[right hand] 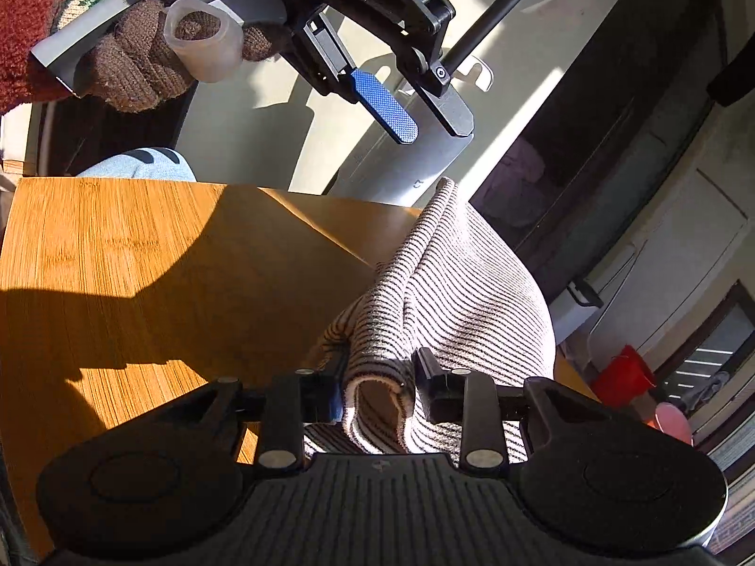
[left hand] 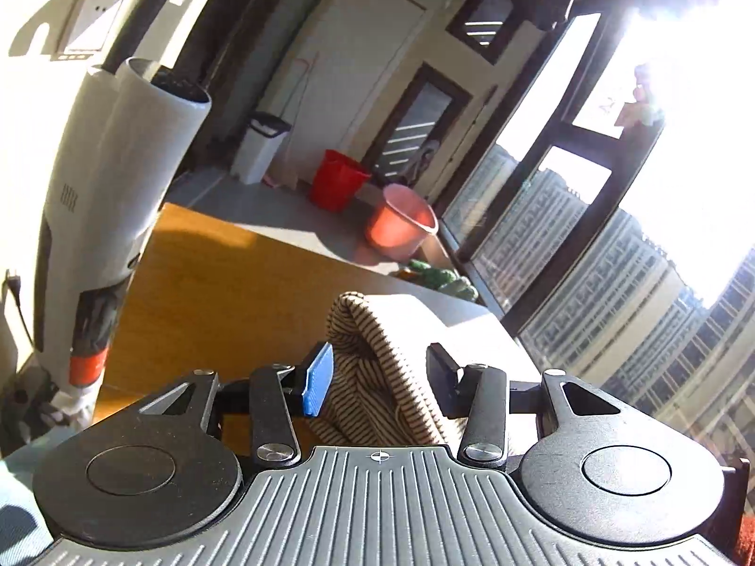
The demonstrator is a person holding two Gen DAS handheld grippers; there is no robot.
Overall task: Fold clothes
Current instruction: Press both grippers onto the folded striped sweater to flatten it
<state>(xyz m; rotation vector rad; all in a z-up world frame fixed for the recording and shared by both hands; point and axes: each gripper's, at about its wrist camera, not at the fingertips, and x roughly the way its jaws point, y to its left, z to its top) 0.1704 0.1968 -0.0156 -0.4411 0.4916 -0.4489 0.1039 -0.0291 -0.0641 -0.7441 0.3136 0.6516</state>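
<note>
A cream cloth with thin dark stripes (right hand: 453, 292) lies bunched on the wooden table (right hand: 141, 254) and rises to a peak at the far edge. My right gripper (right hand: 377, 391) is shut on a rolled fold of it at the near end. My left gripper (right hand: 424, 118) hangs just above that peak, held by a hand in a brown glove (right hand: 141, 56). Its blue pad and dark finger stand apart with nothing clamped. In the left wrist view the striped cloth (left hand: 373, 368) fills the gap between the open left gripper's (left hand: 380, 377) fingers, and I cannot tell if it touches them.
A tall white appliance (left hand: 94, 179) stands by the table's left side. On the grey floor beyond are a white bin (left hand: 262, 146), a red bucket (left hand: 337, 179) and a pink bucket (left hand: 401, 226). Large windows (left hand: 590, 245) run along the right. Hard sunlight and shadows cross the tabletop.
</note>
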